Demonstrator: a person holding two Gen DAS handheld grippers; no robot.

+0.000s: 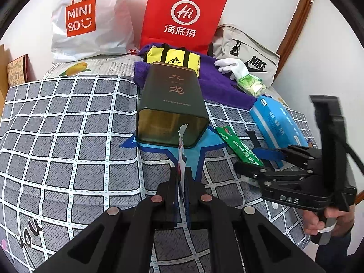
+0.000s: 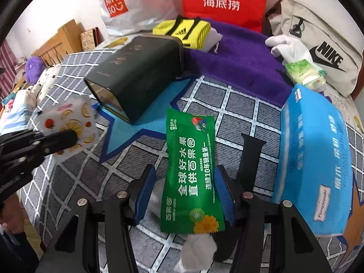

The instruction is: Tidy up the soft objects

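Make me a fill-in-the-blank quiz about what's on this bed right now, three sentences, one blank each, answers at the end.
1. The left claw is shut on a thin fruit-print packet, which it holds in front of the open mouth of the dark ____ tin.
2. The white glove rests on the ____ towel.
3. The right claw stands open around the ____ packet, which lies on the checked bedsheet.

Missing words: green; purple; green
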